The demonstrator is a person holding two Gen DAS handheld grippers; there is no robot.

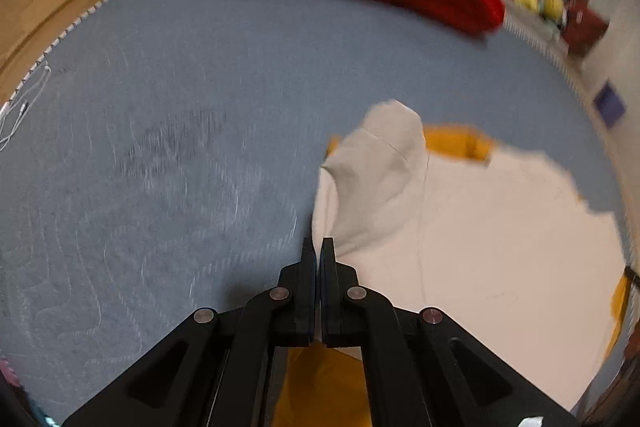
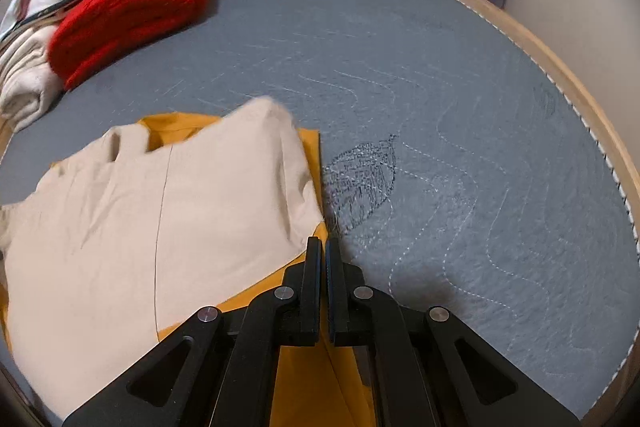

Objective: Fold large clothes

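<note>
The garment point(image 2: 120, 227), cream outside and mustard within, lies half folded on the grey quilted bed point(image 2: 460, 107). My left gripper point(image 1: 318, 247) and right gripper point(image 2: 323, 247) each have their jaws clenched on one of its edges. I judge I should carry both edges over level and together, keeping the cloth taut so the fold lands square.

The right gripper point(image 2: 322, 247) sits at bottom centre, its 2 fingers nearly together, pinching mustard fabric point(image 2: 304, 379). A cream garment point(image 2: 160, 219) fills the lower left on a blue quilt point(image 2: 460, 107); a red blanket point(image 2: 132, 11) lies upper left
</note>
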